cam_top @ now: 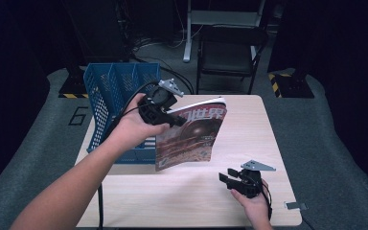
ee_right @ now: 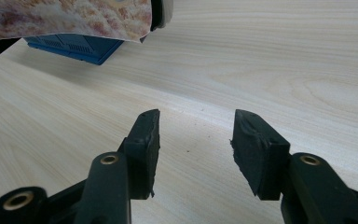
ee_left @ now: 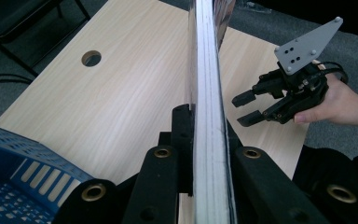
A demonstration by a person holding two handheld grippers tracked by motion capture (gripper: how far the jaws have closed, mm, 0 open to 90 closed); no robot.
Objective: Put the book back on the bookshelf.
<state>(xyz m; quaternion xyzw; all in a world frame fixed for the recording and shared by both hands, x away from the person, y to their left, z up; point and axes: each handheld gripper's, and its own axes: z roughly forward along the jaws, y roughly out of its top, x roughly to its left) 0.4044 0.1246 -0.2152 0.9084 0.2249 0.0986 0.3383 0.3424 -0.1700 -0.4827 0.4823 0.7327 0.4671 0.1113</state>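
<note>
The pale wooden table (cam_top: 191,191) sits in a dark room; your left gripper (cam_top: 172,117) clamps the magazine (cam_top: 191,136) by its edge, holding it upright above the table beside the blue basket (cam_top: 115,86). Your right gripper (cam_top: 226,179) hovers near the table's front edge, jaws parted with nothing between them.

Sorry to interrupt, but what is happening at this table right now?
A person works with a gripper in each hand. The left gripper is shut on a magazine, holding it off the wooden table beside a blue file basket. The right gripper rests open and empty near the table's front edge.
</note>
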